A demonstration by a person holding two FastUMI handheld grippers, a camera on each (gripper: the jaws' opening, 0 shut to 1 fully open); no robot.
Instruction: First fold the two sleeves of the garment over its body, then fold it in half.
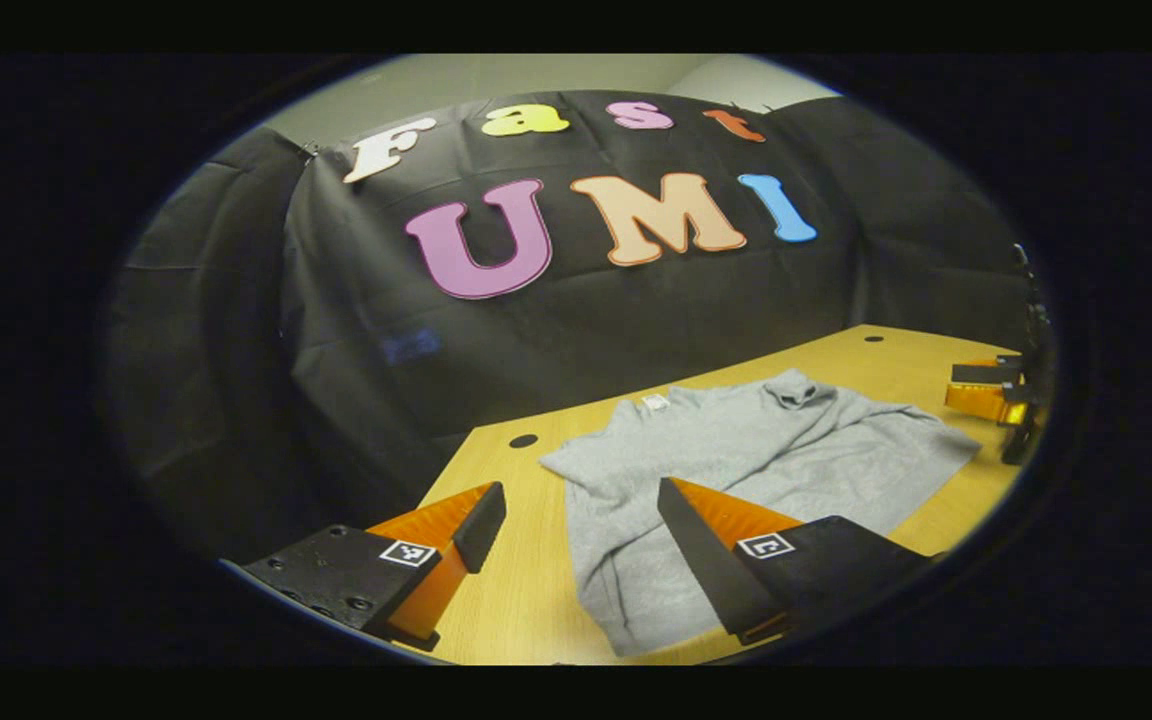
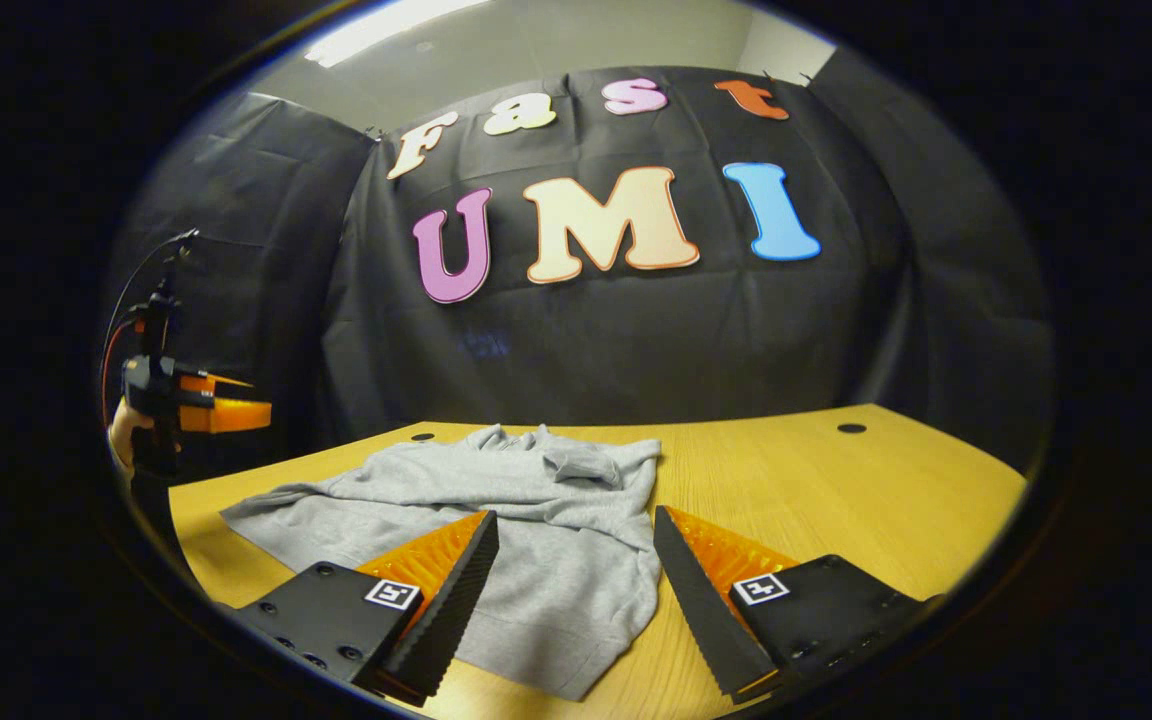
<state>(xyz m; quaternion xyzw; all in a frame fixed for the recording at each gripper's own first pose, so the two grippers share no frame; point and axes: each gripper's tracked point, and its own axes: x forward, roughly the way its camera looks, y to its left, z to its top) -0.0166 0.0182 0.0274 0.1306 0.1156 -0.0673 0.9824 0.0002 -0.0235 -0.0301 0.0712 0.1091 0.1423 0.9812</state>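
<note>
Black cloth hangs behind a wooden desk [image 1: 526, 590] in the left gripper view, and a grey garment [image 1: 736, 470] lies spread on this desk with some wrinkles. The left tool [image 1: 581, 525] is above the desk near its front edge, with its two fingers wide apart and nothing between them. The garment is ahead of this tool and to its right side; the lower part of the cloth passes in front of the right finger, and the left finger is over bare wood. The collar [image 1: 796, 390] of the garment is at the far side. Further to the right, past the edge of the garment, the right tool [image 1: 996, 395] is seen, but if it is apart or together I cannot tell from here. In the right gripper view the same desk [image 2: 836, 500] stretches ahead, and the garment [image 2: 536, 530] lies directly in front of the right tool [image 2: 576, 545] and to its left. The fingers of this tool are also wide apart, holding nothing, and the hem of the garment reaches between them. Far to the left, the left tool [image 2: 231, 410] is held by a hand [image 2: 121, 435] above the corner of the desk.
</note>
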